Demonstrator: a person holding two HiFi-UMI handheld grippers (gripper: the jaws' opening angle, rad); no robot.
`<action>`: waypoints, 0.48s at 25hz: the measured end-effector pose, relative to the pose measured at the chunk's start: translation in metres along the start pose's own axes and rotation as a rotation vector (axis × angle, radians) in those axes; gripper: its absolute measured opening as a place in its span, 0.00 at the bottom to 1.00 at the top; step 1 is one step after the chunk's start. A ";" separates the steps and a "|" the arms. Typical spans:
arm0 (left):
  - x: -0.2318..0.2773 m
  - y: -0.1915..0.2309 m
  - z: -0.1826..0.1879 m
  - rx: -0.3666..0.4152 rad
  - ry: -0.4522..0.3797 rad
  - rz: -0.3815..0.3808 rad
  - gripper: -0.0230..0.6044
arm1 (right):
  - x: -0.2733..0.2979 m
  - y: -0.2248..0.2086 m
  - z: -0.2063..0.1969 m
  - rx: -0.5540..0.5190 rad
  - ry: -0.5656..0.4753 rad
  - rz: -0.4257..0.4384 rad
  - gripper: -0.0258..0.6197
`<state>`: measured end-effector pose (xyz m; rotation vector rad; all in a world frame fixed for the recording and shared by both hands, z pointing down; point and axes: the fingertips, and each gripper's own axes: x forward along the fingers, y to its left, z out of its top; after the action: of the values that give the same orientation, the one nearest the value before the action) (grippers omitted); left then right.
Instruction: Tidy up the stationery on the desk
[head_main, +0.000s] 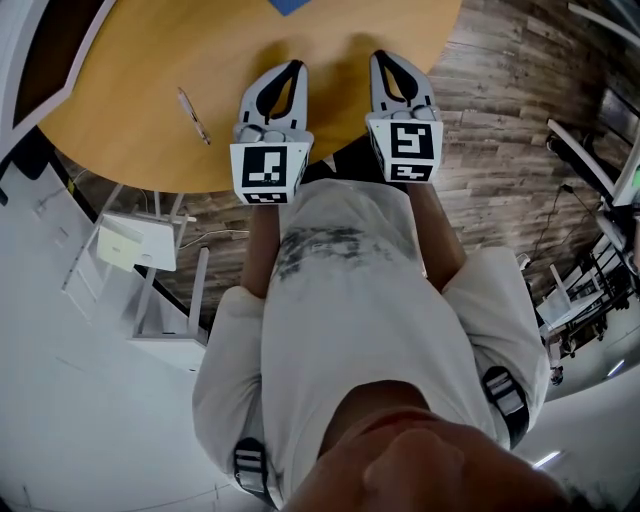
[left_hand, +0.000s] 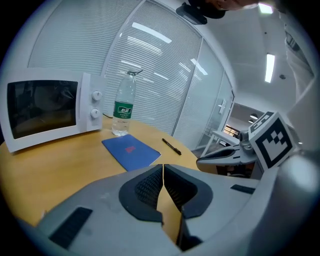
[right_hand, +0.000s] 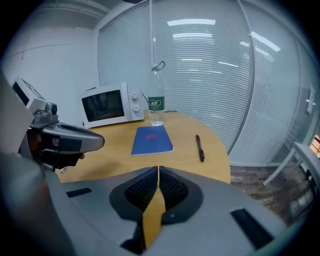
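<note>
A blue notebook (right_hand: 151, 140) lies on the round wooden table (head_main: 130, 60), with a black pen (right_hand: 199, 148) to its right. The left gripper view shows the same notebook (left_hand: 131, 151) and black pen (left_hand: 171, 146) farther out on the tabletop. A light-coloured pen (head_main: 193, 115) lies near the table's left edge. My left gripper (head_main: 292, 68) and right gripper (head_main: 383, 58) hover side by side over the near edge, well short of the notebook. Both are shut with nothing between the pads (left_hand: 163, 166) (right_hand: 158, 168).
A white microwave (right_hand: 107, 104) and a clear water bottle (right_hand: 156, 102) stand at the back of the table, behind the notebook. A white stand (head_main: 140, 250) sits below the table's left edge. Office chairs (head_main: 590, 290) stand on the wood floor at right.
</note>
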<state>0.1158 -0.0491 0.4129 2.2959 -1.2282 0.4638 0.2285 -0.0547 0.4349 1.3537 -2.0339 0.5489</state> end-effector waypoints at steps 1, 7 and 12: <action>0.007 -0.003 0.000 0.000 0.004 -0.008 0.06 | 0.003 -0.006 0.000 0.005 0.004 -0.006 0.14; 0.043 -0.018 0.006 0.005 0.021 -0.048 0.06 | 0.022 -0.040 0.001 0.030 0.021 -0.028 0.14; 0.065 -0.026 0.011 0.014 0.032 -0.062 0.06 | 0.033 -0.060 0.005 0.039 0.024 -0.036 0.14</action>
<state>0.1736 -0.0866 0.4301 2.3223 -1.1381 0.4864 0.2735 -0.1030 0.4539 1.3969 -1.9855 0.5884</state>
